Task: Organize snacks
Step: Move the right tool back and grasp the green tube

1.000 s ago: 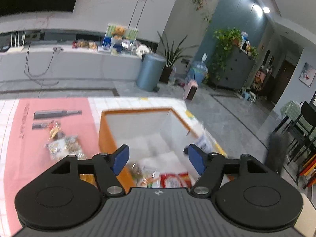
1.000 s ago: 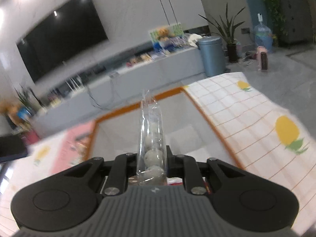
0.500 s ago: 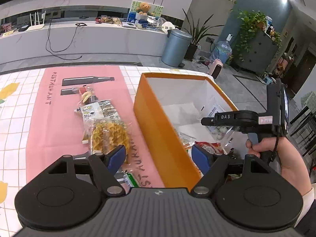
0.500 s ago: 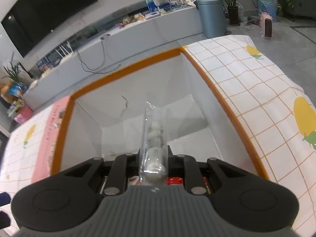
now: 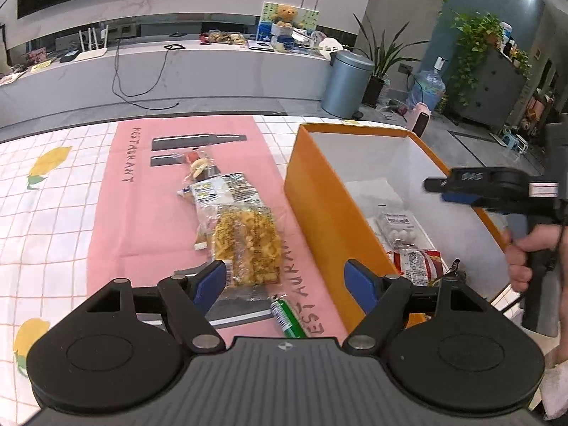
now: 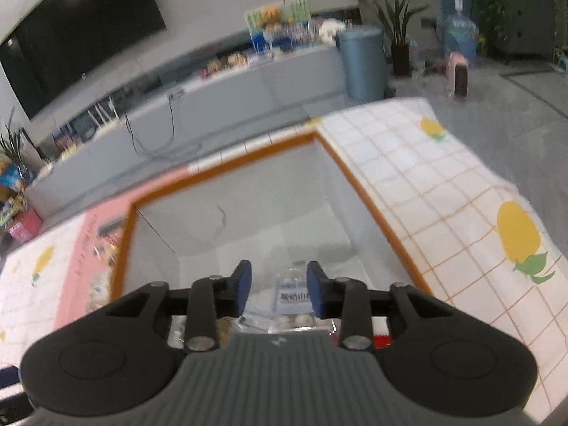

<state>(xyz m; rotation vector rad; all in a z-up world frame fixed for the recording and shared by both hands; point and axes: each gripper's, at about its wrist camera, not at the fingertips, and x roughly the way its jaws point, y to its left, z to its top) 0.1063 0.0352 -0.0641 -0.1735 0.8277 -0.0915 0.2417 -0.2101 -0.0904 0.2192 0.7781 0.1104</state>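
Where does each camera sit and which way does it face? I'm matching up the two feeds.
Left wrist: on the left gripper, angled down at snack packets on the pink mat; the right gripper and its hand show.
Right wrist: on the right gripper, angled down into the box.
Shared: the orange box, the bag of white balls.

Black left gripper (image 5: 285, 280) with blue pads, silver screws, ribbed grey housing, matching right gripper (image 6: 278, 291), white cuff (image 5: 555, 388)
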